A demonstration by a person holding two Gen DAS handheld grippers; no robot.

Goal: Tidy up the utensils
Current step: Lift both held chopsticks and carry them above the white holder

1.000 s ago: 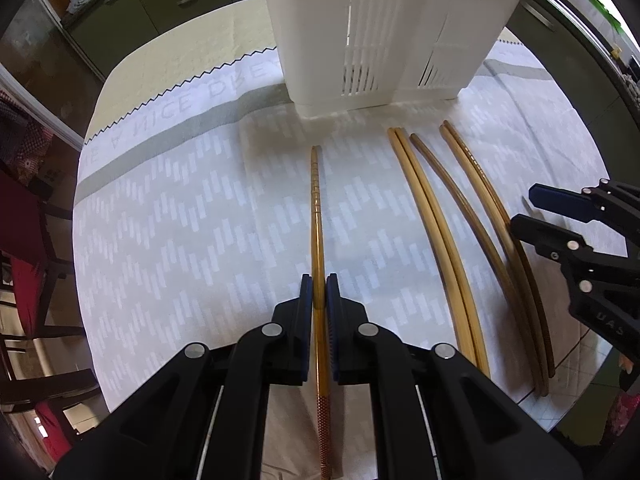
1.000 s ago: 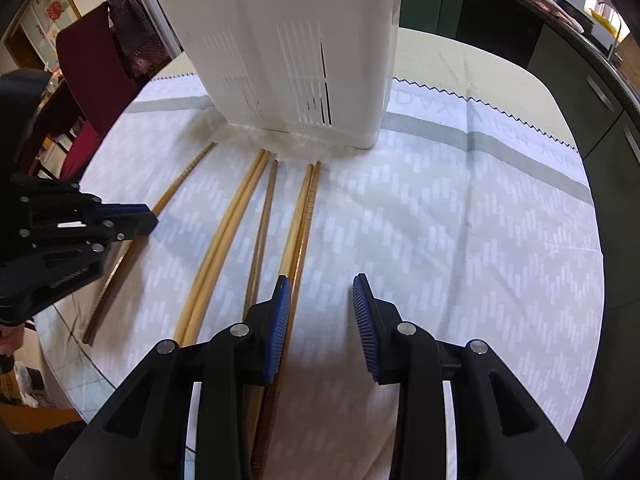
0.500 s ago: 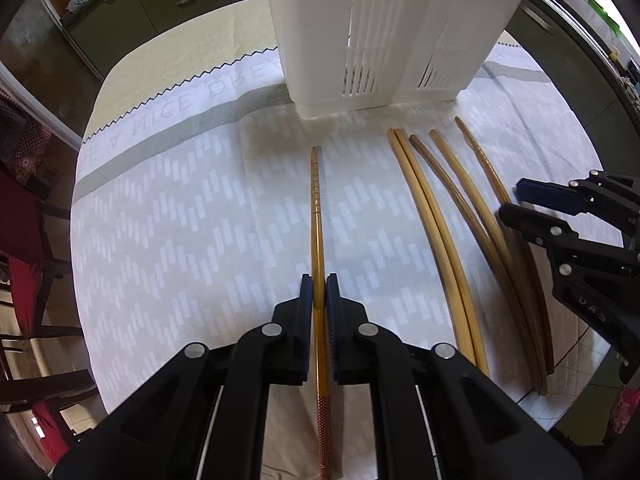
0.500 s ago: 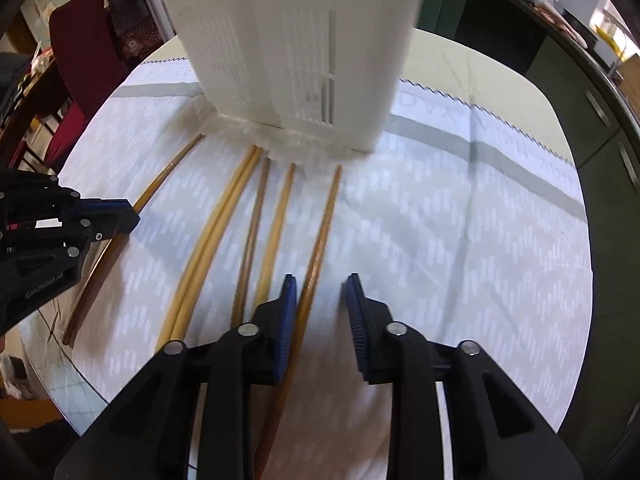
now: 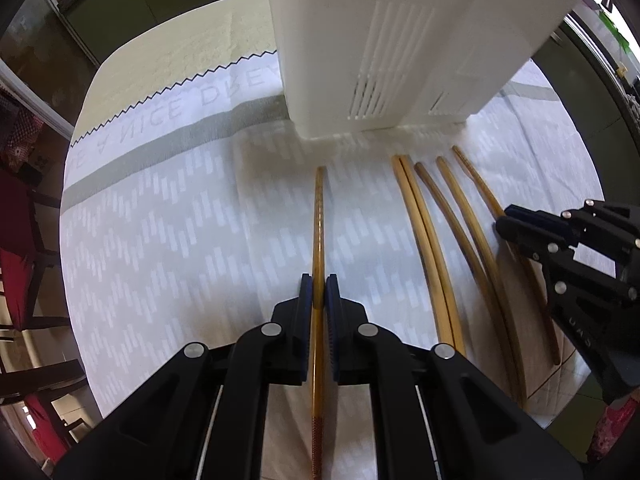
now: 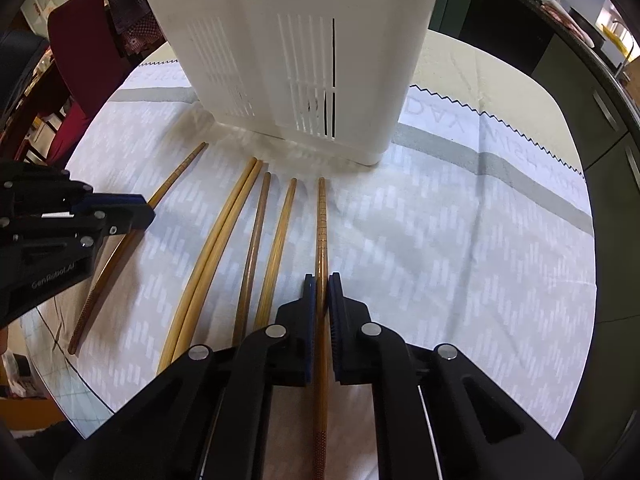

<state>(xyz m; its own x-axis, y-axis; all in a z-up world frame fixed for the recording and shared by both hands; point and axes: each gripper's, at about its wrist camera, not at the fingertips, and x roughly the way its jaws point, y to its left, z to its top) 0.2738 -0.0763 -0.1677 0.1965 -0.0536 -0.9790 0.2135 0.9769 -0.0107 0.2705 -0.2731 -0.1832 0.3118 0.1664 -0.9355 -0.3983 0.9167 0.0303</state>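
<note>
Both grippers are clamping a chopstick right now. The left gripper [image 5: 319, 295] is pinching a dark amber chopstick [image 5: 319, 232] that's lying by itself on the white patterned cloth [image 5: 168, 216], off to the left of the others, tip pointing at the white slotted utensil holder [image 5: 400, 48] standing at the back of the tabletop. The right gripper [image 6: 321, 295] is squeezing its blue pads [image 6: 308, 300] onto a second amber chopstick [image 6: 321, 232], the rightmost one in the row, also aimed toward the holder. Both sticks look like they're lying flat on the cloth, though I can't really tell if either is lifted a hair. Between the two held ones, four more are lying loose: a light bamboo pair [image 6: 218, 240] touching side by side, then a darker brown chopstick [image 6: 254, 240], then a paler chopstick [image 6: 278, 240] just beside the right gripper's stick. All the tips are stopping near the holder's base, not touching it.
</note>
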